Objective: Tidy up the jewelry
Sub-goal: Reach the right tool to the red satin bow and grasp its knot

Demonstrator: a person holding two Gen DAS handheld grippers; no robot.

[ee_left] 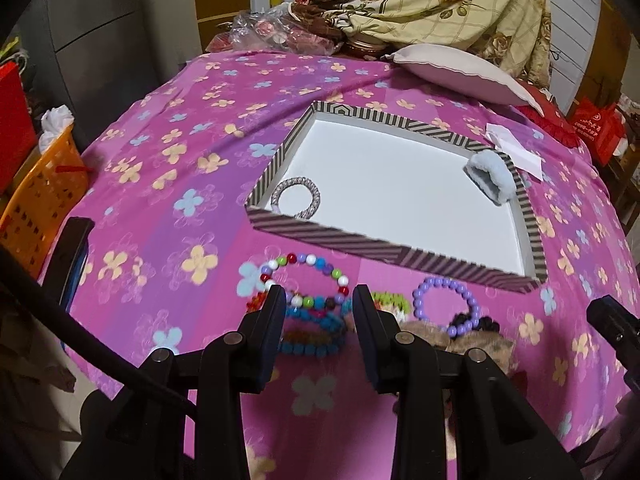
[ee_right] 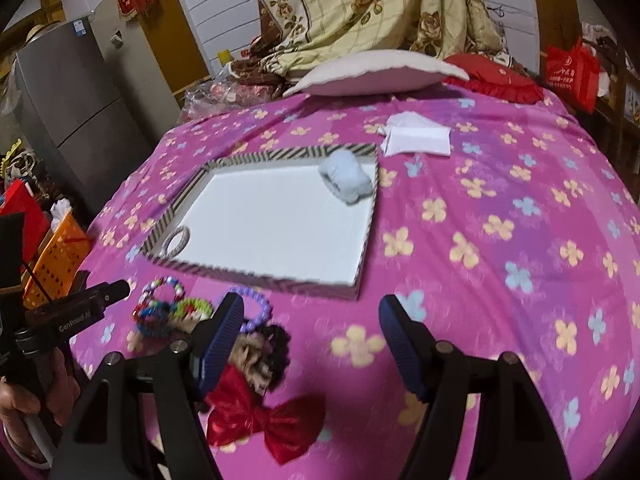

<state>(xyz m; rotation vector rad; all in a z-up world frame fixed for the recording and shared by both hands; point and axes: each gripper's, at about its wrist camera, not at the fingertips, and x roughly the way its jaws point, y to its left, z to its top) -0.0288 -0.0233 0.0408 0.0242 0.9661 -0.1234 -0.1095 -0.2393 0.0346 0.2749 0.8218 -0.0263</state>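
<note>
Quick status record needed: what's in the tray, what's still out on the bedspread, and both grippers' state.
tray: striped rim, white floor
in tray: silver bracelet; pale blue fluffy scrunchie
outside tray: multicolour bead bracelet; purple bead bracelet; red bow
left gripper: open, empty, over the bead pile
right gripper: open, empty

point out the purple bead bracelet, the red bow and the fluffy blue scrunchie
purple bead bracelet (ee_left: 460, 286), left wrist view, on the beads at its far arc
red bow (ee_right: 294, 426), right wrist view, on its right loop
fluffy blue scrunchie (ee_right: 348, 178), right wrist view, on its fuzzy top, in the tray's far right corner
</note>
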